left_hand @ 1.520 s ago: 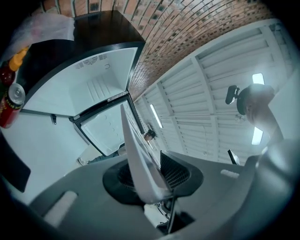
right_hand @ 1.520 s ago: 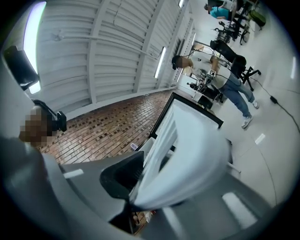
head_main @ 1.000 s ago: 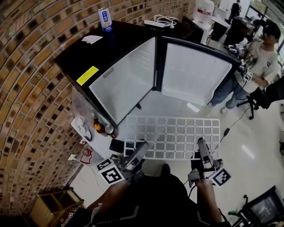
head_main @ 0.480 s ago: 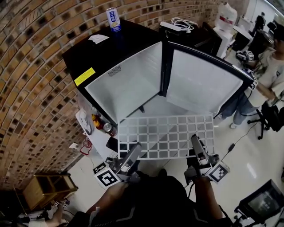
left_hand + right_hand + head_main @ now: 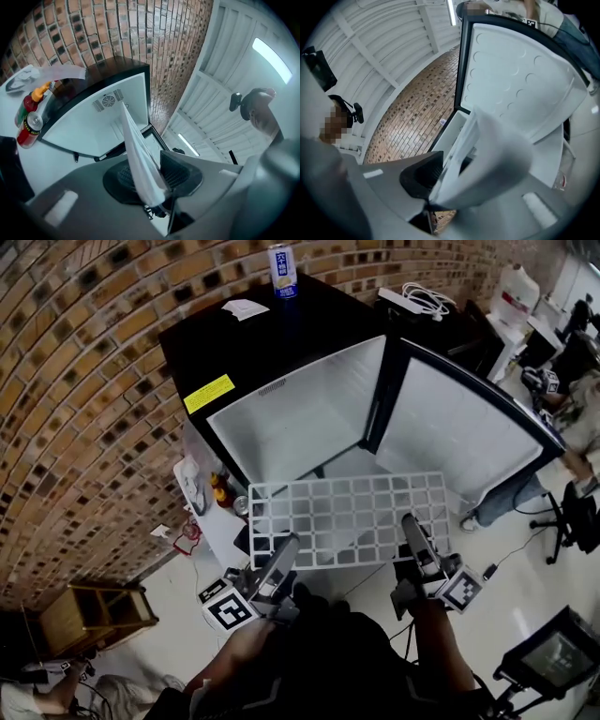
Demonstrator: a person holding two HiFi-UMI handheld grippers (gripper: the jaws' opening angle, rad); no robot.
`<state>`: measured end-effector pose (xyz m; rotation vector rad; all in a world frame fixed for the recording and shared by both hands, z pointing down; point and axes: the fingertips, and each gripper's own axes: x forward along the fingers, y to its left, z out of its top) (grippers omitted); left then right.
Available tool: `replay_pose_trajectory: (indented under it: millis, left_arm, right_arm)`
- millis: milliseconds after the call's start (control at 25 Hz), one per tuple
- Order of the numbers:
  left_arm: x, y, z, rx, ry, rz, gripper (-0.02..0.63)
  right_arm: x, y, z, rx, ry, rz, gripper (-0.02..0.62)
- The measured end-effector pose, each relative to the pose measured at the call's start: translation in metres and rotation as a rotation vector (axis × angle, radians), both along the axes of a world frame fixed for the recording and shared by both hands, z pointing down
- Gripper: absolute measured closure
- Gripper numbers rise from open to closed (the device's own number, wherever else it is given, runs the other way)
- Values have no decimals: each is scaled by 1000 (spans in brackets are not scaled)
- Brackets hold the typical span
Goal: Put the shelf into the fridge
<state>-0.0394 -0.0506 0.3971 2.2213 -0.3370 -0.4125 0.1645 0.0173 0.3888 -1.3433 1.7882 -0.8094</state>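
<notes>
Shelf position: the white wire-grid shelf (image 5: 347,519) is carried roughly level in front of the open black compact fridge with a white interior (image 5: 234,343). Its far edge lies at the mouth of the cavity, and whether it has crossed the threshold cannot be determined. The fridge door with a white inner liner (image 5: 459,432) stands swung open to the right.

Left gripper (image 5: 287,545): jaws clenched on the near edge of the shelf towards its left corner, with the wire pinched between the pads.

Right gripper (image 5: 410,523): jaws likewise clamped on the near edge towards the right corner.

On the fridge top stand a blue-and-white drinks can (image 5: 281,270), a white slip of paper (image 5: 244,307) and a white power strip with coiled cable (image 5: 405,298). A yellow rectangular label (image 5: 209,394) sits near the front edge. A red bottle with a yellow cap (image 5: 219,489) and a small metal can (image 5: 240,505) are just left of the shelf.
</notes>
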Motion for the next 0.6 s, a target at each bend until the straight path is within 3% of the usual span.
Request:
replay_pose_trajectory:
  millis: [600]
  left_arm:
    - [-3,-61,6,-19,4,-13,506]
  right_arm:
    - [-1,-69,8,-37,-4,-35,503]
